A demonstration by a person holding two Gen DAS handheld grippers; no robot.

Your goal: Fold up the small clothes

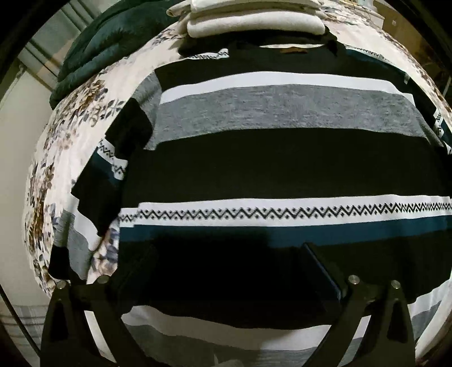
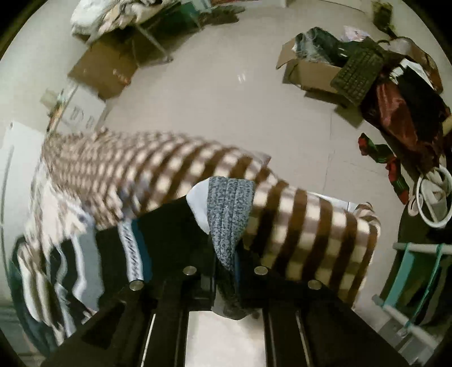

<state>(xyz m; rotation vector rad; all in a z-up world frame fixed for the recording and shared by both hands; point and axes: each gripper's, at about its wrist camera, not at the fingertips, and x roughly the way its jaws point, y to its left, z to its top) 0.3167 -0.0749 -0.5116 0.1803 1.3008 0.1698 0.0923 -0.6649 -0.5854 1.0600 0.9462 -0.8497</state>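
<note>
Across the left wrist view, a striped sweater (image 1: pixel 282 158) lies flat on a floral bedspread (image 1: pixel 84 113), filling the centre of the frame, with folded cream clothes (image 1: pixel 254 25) stacked at the top edge; the left gripper (image 1: pixel 226 268) stands spread wide over the sweater's dark lower band. Low in the centre of the right wrist view, the right gripper (image 2: pixel 226 271) pinches a grey knitted fold of the sweater (image 2: pixel 228 214), beside a brown checked blanket (image 2: pixel 310 231) at centre right
</note>
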